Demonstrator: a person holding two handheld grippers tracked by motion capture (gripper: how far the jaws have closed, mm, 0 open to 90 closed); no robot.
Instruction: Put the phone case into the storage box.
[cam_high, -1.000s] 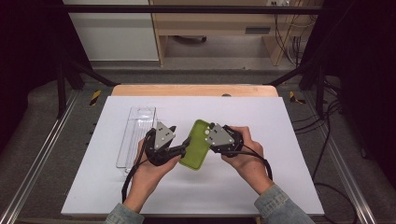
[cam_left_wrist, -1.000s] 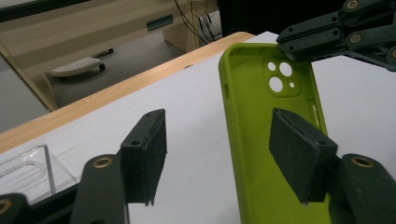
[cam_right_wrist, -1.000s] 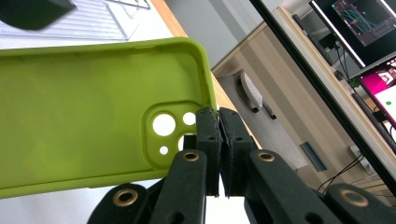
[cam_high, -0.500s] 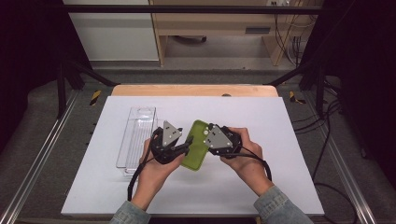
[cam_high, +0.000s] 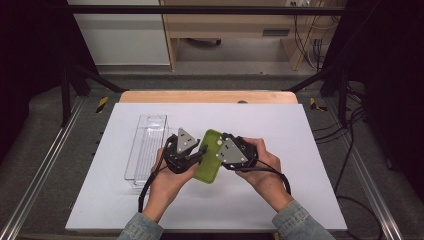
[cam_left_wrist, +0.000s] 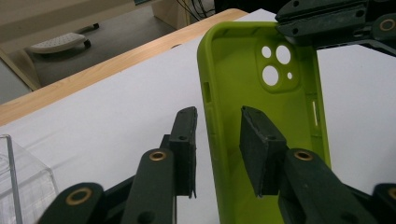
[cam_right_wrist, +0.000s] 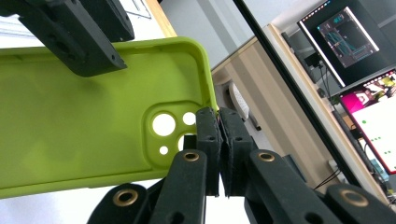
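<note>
A lime-green phone case (cam_high: 207, 162) is held above the white table top between my two grippers. My right gripper (cam_right_wrist: 218, 114) is shut on the case's rim beside the camera cut-outs (cam_right_wrist: 164, 125). My left gripper (cam_left_wrist: 219, 123) straddles the case's long side wall (cam_left_wrist: 211, 135), one jaw outside and one inside the shell. Its jaws have just been closing with that wall between them, and gaps still show on both sides. In the high view the left gripper (cam_high: 197, 154) and right gripper (cam_high: 220, 150) meet at the case in the table's middle.
A clear plastic box (cam_high: 147, 150) lies lengthwise just left of my left hand. The white sheet (cam_high: 280, 125) covers a wooden table top (cam_high: 210, 96). Cables and monitors stand off to the right, beyond the table.
My left gripper has moved right onto the case's side edge and its jaws have narrowed around the wall. The right gripper and the case have kept still.
</note>
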